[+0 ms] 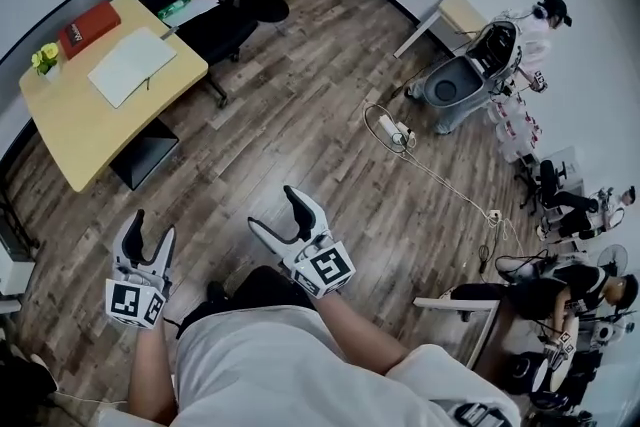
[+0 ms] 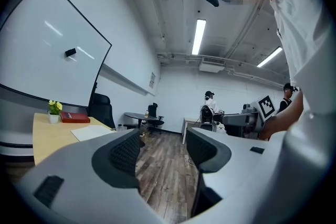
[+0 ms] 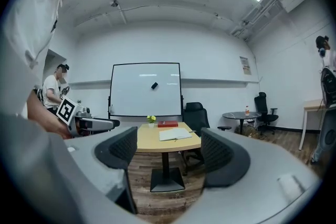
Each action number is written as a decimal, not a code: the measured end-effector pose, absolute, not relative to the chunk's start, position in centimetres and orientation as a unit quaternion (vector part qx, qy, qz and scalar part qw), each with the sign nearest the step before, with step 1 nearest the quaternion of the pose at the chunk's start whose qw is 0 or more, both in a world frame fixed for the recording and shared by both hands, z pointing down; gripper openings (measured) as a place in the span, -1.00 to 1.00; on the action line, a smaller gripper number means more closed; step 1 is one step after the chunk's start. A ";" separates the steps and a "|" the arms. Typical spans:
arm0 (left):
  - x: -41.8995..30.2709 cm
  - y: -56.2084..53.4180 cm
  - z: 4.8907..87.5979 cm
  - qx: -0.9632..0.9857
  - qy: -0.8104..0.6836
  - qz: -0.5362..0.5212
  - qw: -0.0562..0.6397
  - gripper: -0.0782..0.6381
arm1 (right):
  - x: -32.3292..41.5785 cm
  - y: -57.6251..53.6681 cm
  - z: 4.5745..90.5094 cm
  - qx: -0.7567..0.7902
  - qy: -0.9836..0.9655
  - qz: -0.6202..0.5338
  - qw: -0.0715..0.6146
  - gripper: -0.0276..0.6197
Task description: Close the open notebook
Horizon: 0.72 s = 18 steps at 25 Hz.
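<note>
On desk (image 1: 80, 130) far ahead: notebook (image 1: 132, 65) lies open. L gripper (image 1: 153, 227) & R gripper (image 1: 272, 208) jaws spread, empty.

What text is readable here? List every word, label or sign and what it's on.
Nothing reads clearly.
Red book: white print on its cover, too small to read.
Wall notice: too blurred to read.
Open notebook: no legible writing.
Left gripper and right gripper: square markers only, no letters.
</note>
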<state>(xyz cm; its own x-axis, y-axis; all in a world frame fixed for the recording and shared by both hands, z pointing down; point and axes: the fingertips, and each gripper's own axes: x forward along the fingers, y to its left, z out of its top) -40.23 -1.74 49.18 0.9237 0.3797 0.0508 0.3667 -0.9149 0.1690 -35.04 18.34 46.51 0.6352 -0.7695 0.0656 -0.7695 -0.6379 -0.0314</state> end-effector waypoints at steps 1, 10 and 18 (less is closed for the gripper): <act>-39.3 -1.6 49.4 0.977 0.193 0.043 0.076 -0.04 | -34.1 18.6 46.6 -0.906 0.422 -0.037 0.000 0.27; -29.6 -0.8 50.5 0.983 0.169 0.056 0.053 -0.02 | -23.2 19.7 48.2 -0.899 0.434 -0.045 0.015 0.27; -18.2 0.7 48.9 0.992 0.101 0.062 0.047 0.02 | -9.5 20.7 46.9 -0.868 0.493 -0.046 0.023 0.27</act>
